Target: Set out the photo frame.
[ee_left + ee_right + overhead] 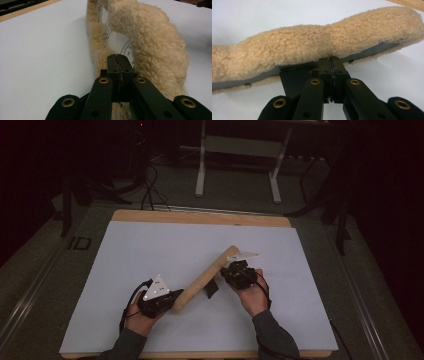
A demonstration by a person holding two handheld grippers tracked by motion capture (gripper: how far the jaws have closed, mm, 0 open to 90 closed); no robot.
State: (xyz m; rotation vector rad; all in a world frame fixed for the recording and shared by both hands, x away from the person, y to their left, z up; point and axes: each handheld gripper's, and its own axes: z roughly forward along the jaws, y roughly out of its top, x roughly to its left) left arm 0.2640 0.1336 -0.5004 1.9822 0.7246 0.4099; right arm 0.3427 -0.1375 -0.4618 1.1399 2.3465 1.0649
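A long tan fleece cover (207, 275) lies slantwise on the white sheet (150, 250), running from near left to far right. My left gripper (175, 296) is at its near end, jaws shut on the fleece edge (150, 45) beside a pale printed lining (117, 42). My right gripper (226, 271) is at the cover's right side past the middle, jaws shut on the lower rim of the fleece (312, 50), where a grey lining (372, 50) shows. A black flap (212, 289) hangs under the cover by the right jaws, and the same black flap (292, 80) sits left of them.
The white sheet covers a wooden table whose far edge (200, 216) shows. Beyond it stand a white table frame (201, 170) and cables (150, 190) on a dark floor. Bare sheet lies left and right of the hands.
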